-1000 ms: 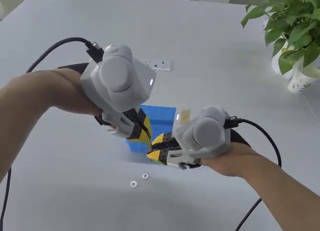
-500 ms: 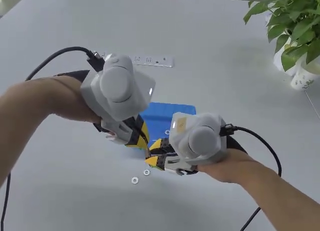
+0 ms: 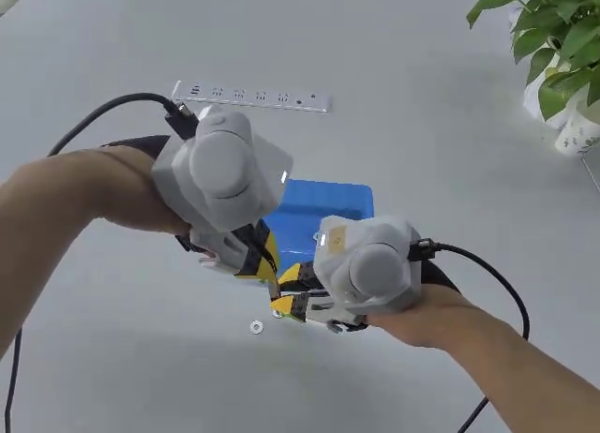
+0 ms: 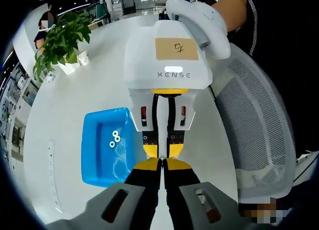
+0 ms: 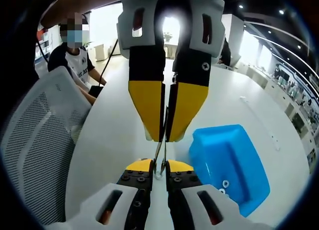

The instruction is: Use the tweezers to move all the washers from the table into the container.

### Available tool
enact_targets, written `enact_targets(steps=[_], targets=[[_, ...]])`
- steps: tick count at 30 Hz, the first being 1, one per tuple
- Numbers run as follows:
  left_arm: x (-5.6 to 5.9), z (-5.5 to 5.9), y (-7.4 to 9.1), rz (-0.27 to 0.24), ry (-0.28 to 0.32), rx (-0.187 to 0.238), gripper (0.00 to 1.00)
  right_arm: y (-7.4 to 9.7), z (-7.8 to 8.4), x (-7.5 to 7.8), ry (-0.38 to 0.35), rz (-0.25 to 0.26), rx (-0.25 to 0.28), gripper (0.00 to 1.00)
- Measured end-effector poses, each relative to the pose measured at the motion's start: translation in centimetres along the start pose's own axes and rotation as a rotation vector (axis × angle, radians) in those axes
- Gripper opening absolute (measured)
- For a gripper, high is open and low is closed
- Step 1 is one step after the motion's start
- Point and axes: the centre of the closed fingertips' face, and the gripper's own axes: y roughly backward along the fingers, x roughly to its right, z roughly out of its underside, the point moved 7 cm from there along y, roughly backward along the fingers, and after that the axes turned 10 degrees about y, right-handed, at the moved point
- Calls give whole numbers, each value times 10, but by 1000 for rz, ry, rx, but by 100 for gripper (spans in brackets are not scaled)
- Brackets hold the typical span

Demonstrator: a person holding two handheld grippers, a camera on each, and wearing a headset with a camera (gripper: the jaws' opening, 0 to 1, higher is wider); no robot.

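Two tools (left, right) pinch the tweezers.

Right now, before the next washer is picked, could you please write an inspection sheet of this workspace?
Surface: grey table, nothing spilled seen.
Job's things: blue container holding at least three washers; one loose washer on the table; tweezers between both grippers.
Clutter: power strip beyond the container.
Grippers: left gripper and right gripper face each other, fingers of both shut on the tweezers.
Cables: black cable from the left gripper; second cable from the right gripper.
Surroundings: potted plant, white mesh chair, a person.
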Motion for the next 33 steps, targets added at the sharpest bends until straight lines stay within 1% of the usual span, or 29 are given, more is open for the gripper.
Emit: enact_targets(steps=[8, 13, 17, 22, 33], targets=[[2, 3, -7, 8, 4, -2, 5, -5, 7, -2, -10, -17, 0, 11], [2, 3, -11, 15, 10, 1, 5, -7, 9, -4, -14, -26, 0, 11], [2, 2, -11, 13, 12, 10, 5, -8, 10, -4, -17, -25, 2, 11], [3, 2, -10, 14, 13, 8, 5, -7, 9, -4, -16, -25, 3, 11], [2, -1, -11, 19, 12, 23, 5, -7, 11, -4, -21, -29, -1, 12]])
